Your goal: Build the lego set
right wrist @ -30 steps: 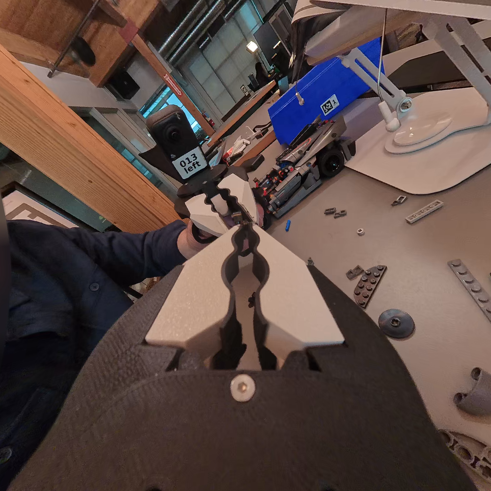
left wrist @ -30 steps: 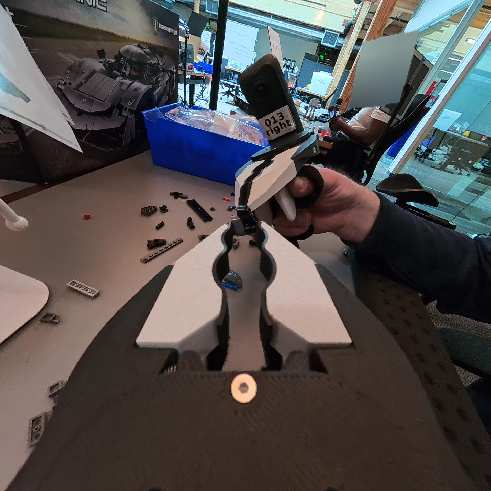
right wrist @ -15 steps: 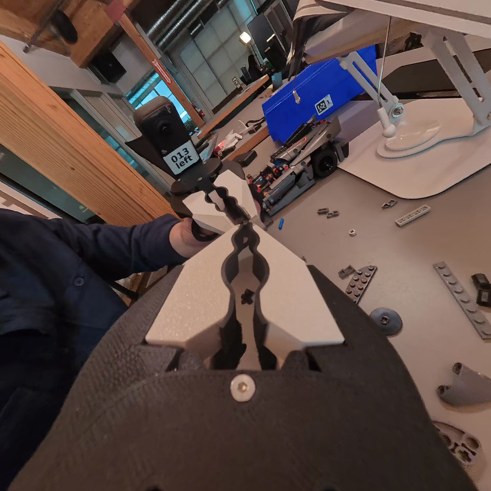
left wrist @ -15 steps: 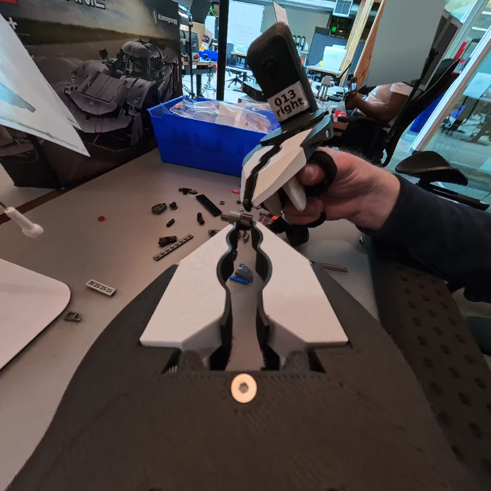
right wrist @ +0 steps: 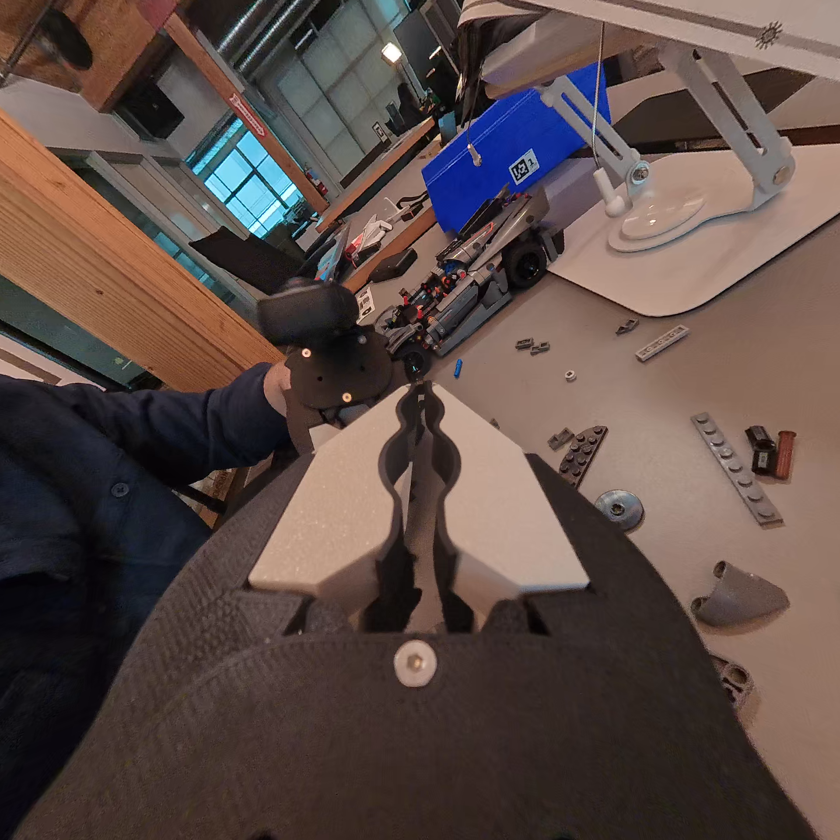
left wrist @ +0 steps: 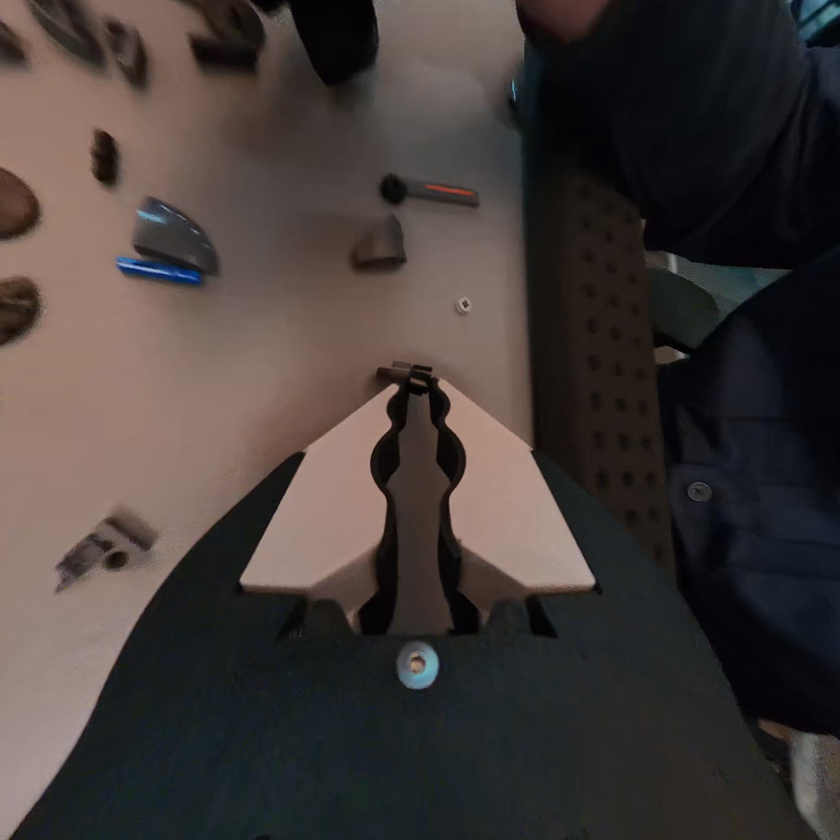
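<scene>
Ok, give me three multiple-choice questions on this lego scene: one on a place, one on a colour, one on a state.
1. Where is the partly built lego car?
A on the table by the blue bin
B inside the bin
C in a gripper's fingers

2. What colour is the small pin lying near the car?
A red
B blue
C yellow

3. How is the left gripper?
A wide open, empty
B shut on a long grey plate
C shut on a small dark lego piece

Answers: 1 A, it stands on the table before the bin; 2 B, it is plainly blue; 3 C, the piece sticks out at its fingertips.
</scene>
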